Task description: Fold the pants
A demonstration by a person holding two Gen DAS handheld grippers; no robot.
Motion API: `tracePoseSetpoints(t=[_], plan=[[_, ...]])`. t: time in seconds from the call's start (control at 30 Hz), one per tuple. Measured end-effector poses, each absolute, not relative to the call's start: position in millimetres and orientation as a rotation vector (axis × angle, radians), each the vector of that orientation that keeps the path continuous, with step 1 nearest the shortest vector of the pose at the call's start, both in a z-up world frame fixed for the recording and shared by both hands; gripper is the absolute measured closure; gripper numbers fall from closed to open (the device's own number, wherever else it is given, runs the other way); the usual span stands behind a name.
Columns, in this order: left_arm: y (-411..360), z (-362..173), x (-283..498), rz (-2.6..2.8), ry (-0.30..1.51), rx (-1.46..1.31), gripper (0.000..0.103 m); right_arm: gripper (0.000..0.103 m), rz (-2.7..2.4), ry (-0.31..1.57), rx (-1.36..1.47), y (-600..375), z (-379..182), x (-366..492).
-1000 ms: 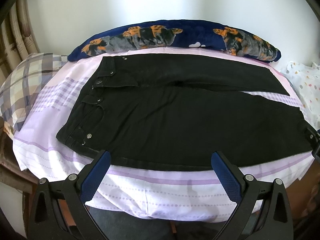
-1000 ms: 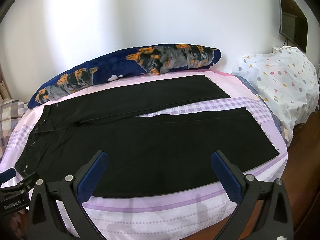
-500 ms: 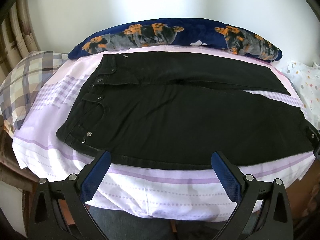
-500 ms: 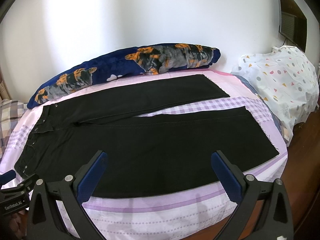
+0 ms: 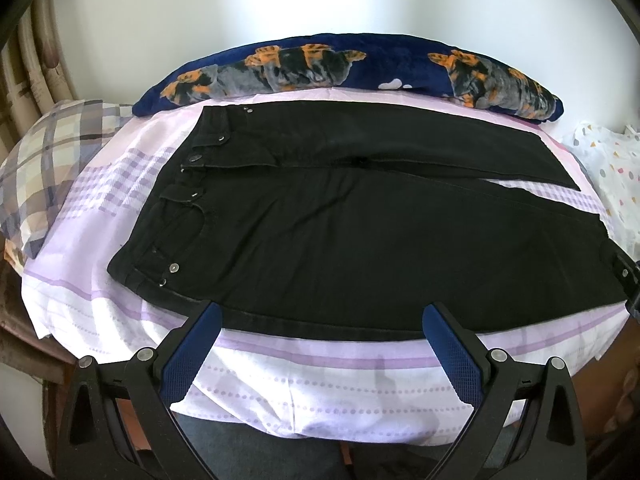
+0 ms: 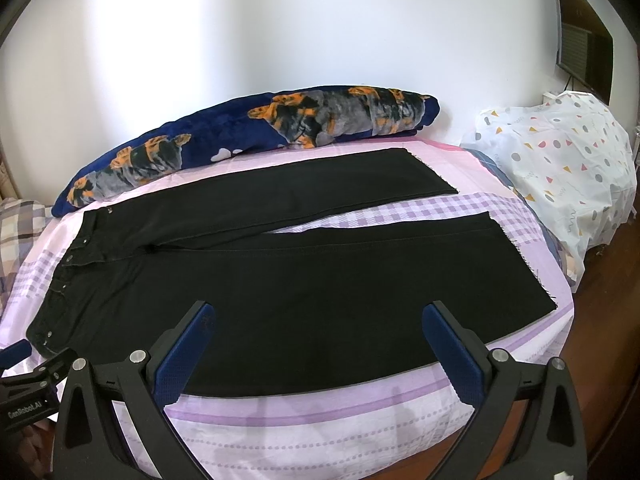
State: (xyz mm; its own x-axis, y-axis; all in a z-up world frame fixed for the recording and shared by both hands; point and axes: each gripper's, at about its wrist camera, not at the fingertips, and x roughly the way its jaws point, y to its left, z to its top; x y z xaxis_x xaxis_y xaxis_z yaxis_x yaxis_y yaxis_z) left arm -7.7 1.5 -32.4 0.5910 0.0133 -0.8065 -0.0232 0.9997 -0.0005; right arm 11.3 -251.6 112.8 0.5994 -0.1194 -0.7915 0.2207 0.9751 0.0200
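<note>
A pair of black denim pants (image 5: 360, 236) lies flat and unfolded on the lilac-and-white checked bedsheet (image 5: 280, 384), waistband to the left, both legs spread apart toward the right (the raw hems (image 6: 520, 256) show in the right wrist view). Behind them, against the wall, rests a long navy plush pillow with orange-and-grey dogs (image 6: 248, 148). The left gripper (image 5: 322, 324) hangs with its blue-padded fingers spread wide over the near edge of the pants, holding nothing. The right gripper (image 6: 318, 322) is likewise wide apart and empty.
</note>
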Motion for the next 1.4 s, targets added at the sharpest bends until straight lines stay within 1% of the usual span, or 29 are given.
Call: tracePoseSetpoints(t=[0.17, 0.33, 0.43, 0.47, 0.6, 0.67, 0.7, 0.73, 0.87, 0.97, 1.03, 1.1, 1.13, 1.2, 1.4], plan=[[6, -34, -4, -0.006, 0.935, -0.050, 0.003, 0.000, -0.187, 0.908, 0.153, -257, 110, 11], [26, -27, 10, 0.004, 0.908, -0.070, 0.003, 0.000, -0.194, 0.918, 0.168, -260, 108, 13], [52, -21, 26, 0.028, 0.902, -0.094, 0.004, 0.000, -0.151, 0.962, 0.273, -268, 102, 22], [61, -19, 32, 0.036, 0.900, -0.102, 0.004, 0.003, -0.131, 0.978, 0.302, -269, 100, 26], [102, -13, 60, 0.088, 0.891, -0.122, 0.006, 0.003, -0.145, 0.987, 0.230, -263, 96, 43], [124, -12, 77, 0.116, 0.894, -0.133, 0.010, 0.003, -0.119, 0.975, 0.193, -257, 96, 52], [133, -12, 86, 0.123, 0.898, -0.140, 0.016, 0.003, -0.108, 0.970, 0.179, -253, 96, 56], [143, -12, 95, 0.126, 0.902, -0.148, 0.018, 0.003, -0.098, 0.968, 0.163, -249, 97, 62], [177, -13, 137, 0.119, 0.910, -0.189, 0.020, 0.003, -0.065, 0.989, 0.162, -239, 93, 87], [196, -17, 171, 0.051, 0.932, -0.255, 0.025, 0.003, -0.049, 1.024, 0.183, -235, 85, 106], [208, -22, 195, -0.005, 0.952, -0.305, 0.031, 0.003, -0.029, 1.037, 0.223, -234, 79, 118], [218, -31, 219, -0.049, 0.976, -0.363, 0.036, 0.003, -0.019, 1.049, 0.251, -232, 72, 129], [222, -35, 230, -0.065, 0.987, -0.392, 0.040, 0.003, -0.018, 1.058, 0.265, -232, 68, 135], [233, -47, 253, -0.090, 1.013, -0.466, 0.045, 0.003, -0.021, 1.073, 0.268, -228, 61, 144], [261, -83, 305, -0.094, 1.091, -0.620, 0.054, 0.003, -0.022, 1.123, 0.258, -221, 39, 166]])
